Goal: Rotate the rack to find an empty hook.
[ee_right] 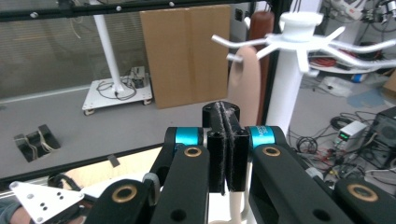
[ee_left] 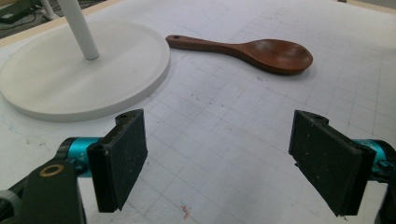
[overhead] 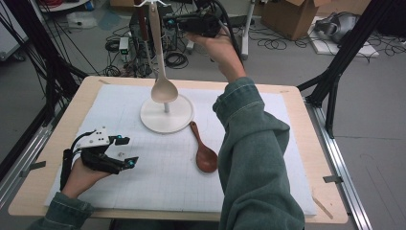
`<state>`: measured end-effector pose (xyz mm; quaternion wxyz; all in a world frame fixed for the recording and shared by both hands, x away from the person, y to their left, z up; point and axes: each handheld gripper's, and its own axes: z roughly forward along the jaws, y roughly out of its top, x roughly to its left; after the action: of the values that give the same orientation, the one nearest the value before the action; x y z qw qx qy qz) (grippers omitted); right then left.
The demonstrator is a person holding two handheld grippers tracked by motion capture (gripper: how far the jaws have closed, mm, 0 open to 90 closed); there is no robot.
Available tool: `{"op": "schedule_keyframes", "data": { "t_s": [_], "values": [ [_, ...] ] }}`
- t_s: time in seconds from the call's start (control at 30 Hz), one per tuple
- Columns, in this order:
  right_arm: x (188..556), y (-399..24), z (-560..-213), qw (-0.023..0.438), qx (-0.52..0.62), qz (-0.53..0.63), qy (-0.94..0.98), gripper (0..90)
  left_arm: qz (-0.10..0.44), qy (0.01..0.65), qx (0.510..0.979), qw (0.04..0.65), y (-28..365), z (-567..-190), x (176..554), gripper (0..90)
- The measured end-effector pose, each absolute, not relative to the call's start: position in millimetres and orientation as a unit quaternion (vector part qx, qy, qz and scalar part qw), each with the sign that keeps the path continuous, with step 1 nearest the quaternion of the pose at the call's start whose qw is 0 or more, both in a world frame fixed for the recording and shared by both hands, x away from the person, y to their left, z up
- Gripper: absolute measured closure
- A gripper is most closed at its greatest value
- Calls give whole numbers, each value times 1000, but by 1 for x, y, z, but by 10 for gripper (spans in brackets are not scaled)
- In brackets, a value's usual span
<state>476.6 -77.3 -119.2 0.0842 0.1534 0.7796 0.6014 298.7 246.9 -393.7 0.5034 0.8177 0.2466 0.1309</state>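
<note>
A pale beige spoon [overhead: 163,89] hangs upright in front of the white stand's pole, its bowl just above the stand's round base [overhead: 178,120]. My right gripper [overhead: 167,21] is raised high at the stand's hooked top [ee_right: 299,25]. Its pads are pressed together in the right gripper view [ee_right: 225,116], shut on the beige spoon's handle [ee_right: 245,79], whose holed end is level with a hook. A dark wooden spoon [overhead: 205,154] lies flat on the mat, right of the base. My left gripper [overhead: 127,151] rests open at the mat's left, aimed toward the wooden spoon [ee_left: 261,51].
A white gridded mat [overhead: 158,182] covers the wooden table [overhead: 330,211]. A green sleeve [overhead: 253,153] crosses the right half of the table. Beyond the far edge are cables, equipment and cardboard boxes [overhead: 292,17] on the floor. Black frame posts [overhead: 335,72] flank the table.
</note>
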Motion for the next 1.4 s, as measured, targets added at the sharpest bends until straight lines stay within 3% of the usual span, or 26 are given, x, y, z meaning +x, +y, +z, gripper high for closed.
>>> {"op": "schedule_keyframes", "data": {
  "t_s": [1.4],
  "values": [
    [483,-42,-109,123,158,595,778,900,130,247,815,507,249,-391,297,196]
  ]
}}
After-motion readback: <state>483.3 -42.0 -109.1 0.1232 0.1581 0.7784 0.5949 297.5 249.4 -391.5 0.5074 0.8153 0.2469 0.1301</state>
